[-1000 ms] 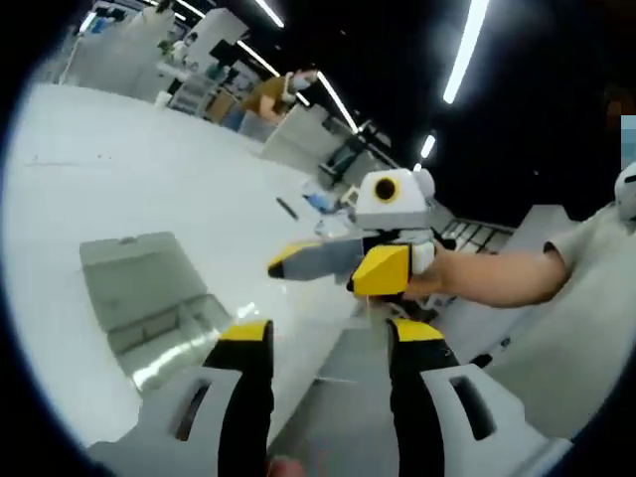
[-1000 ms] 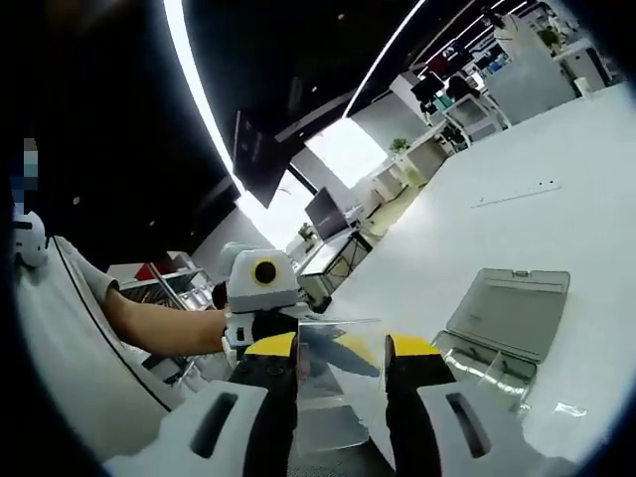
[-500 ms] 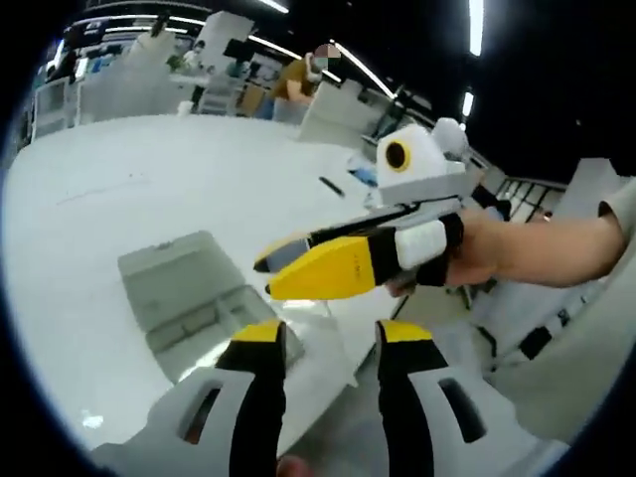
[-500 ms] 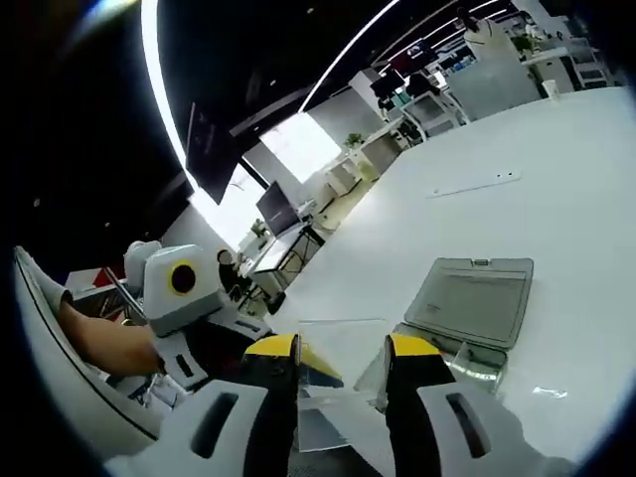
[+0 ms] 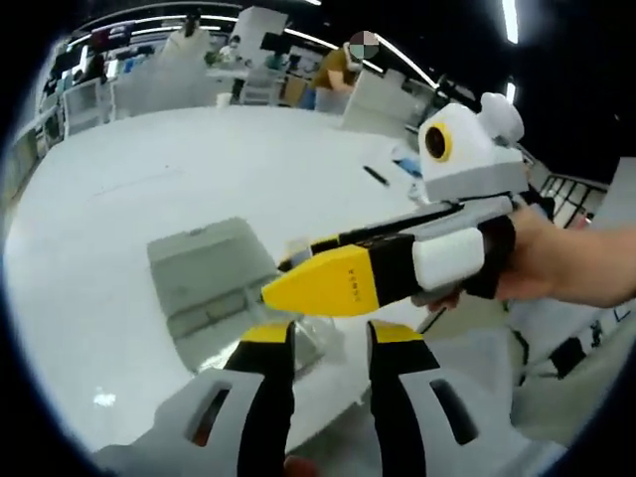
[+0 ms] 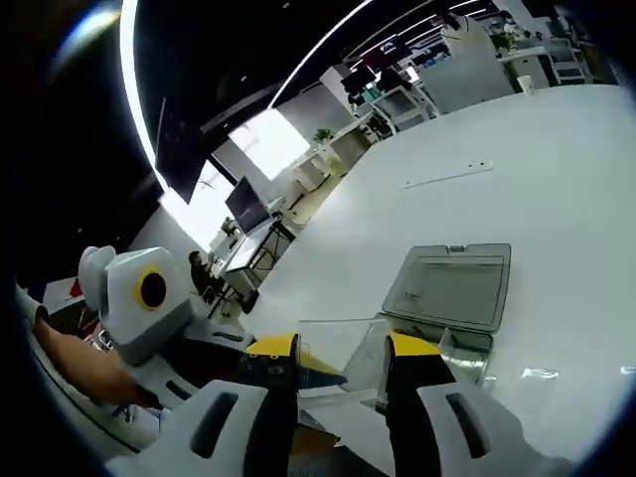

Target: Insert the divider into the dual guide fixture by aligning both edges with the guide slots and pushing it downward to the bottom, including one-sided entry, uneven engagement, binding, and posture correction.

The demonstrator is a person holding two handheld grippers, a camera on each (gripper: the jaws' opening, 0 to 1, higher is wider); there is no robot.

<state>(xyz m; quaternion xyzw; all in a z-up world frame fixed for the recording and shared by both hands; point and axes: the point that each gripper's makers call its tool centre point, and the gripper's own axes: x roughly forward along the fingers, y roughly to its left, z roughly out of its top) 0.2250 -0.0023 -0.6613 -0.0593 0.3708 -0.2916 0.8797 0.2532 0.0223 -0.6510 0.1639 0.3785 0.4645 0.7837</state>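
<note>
A clear plastic divider (image 6: 343, 353) spans the gap between my right gripper's (image 6: 343, 348) yellow-tipped jaws, which look shut on its edges. In the left gripper view a hand holds that right gripper (image 5: 333, 283) sideways just above my left gripper (image 5: 330, 336), whose jaws stand apart, with a clear edge (image 5: 310, 338) low between them. A grey box with its lid open (image 5: 199, 263) lies on the white table; its clear slotted base (image 6: 465, 350) is just right of the right jaw tip. The left gripper (image 6: 149, 298) sits at the left, its yellow tip behind the divider.
The white table (image 5: 119, 179) stretches far around the grey box's lid (image 6: 452, 283). A dark pen-like object (image 5: 375, 176) lies further back. Desks, screens and a person stand in the background. A sleeve and body are close on the right.
Both views have swung toward the table. The two grippers have come closer together, the right one now crossing over the left jaws near the box. The left jaws look narrower.
</note>
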